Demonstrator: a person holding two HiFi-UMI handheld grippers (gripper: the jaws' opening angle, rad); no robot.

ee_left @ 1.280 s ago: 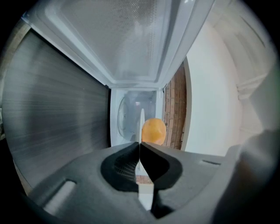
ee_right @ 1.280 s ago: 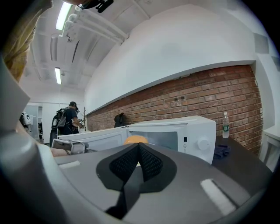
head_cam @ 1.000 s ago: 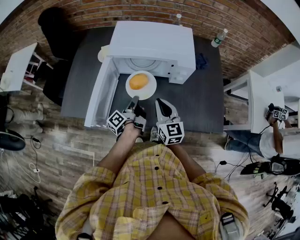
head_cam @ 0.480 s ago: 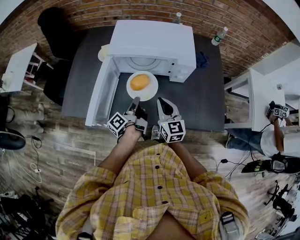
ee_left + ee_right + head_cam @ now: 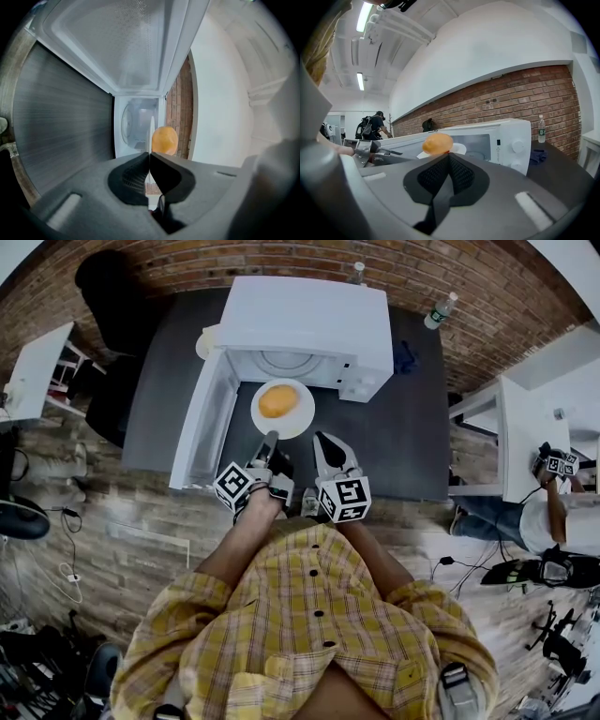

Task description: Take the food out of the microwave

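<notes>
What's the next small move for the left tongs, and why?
Probably lower the plate onto the dark table and let go: the left tongs are shut on its rim, the orange food sits on it, and it is outside the open microwave.

The right claw [image 5: 449, 156] fills the lower frame, its jaws pressed together with nothing between them. Just past the tips, toward 12 o'clock, a round orange food [image 5: 437, 142] sits on a white plate [image 5: 458, 149]. Behind them stands the white microwave [image 5: 506, 136]. A bottle [image 5: 541, 129] stands at 3 o'clock on the dark bench [image 5: 565, 171], before a brick wall [image 5: 511, 96]. At 9 o'clock, what may be the left claw [image 5: 396, 153] reaches toward the plate. A person [image 5: 375, 124] stands far beyond.
</notes>
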